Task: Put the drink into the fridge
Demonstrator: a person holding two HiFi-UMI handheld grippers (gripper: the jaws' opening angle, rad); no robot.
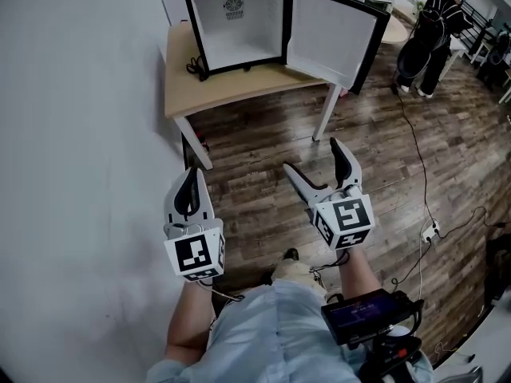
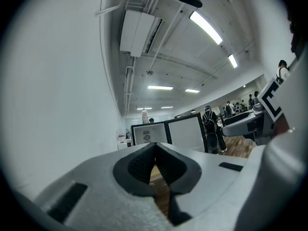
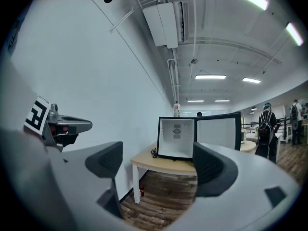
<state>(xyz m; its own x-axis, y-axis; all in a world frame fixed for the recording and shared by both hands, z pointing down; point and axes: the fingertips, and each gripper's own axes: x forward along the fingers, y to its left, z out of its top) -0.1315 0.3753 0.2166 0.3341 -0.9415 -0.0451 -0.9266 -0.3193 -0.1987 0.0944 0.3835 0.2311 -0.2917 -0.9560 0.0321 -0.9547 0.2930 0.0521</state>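
A black mini fridge (image 1: 239, 22) stands on a light wooden table (image 1: 231, 86), its door (image 1: 331, 34) swung open to the right and its white inside bare. In the right gripper view a clear bottle (image 3: 176, 109) stands on top of the fridge (image 3: 175, 138); the same bottle (image 2: 144, 116) shows in the left gripper view. A small dark-red bottle (image 3: 141, 190) stands on the floor by the table leg. My left gripper (image 1: 192, 175) is shut, with nothing in it. My right gripper (image 1: 312, 155) is open and holds nothing. Both are well short of the table.
A white wall runs along the left. A black cable (image 1: 194, 66) lies on the table beside the fridge. A person in black (image 1: 427, 34) stands at the back right. Cables (image 1: 423, 174) and a power strip (image 1: 431, 231) lie on the wooden floor at the right.
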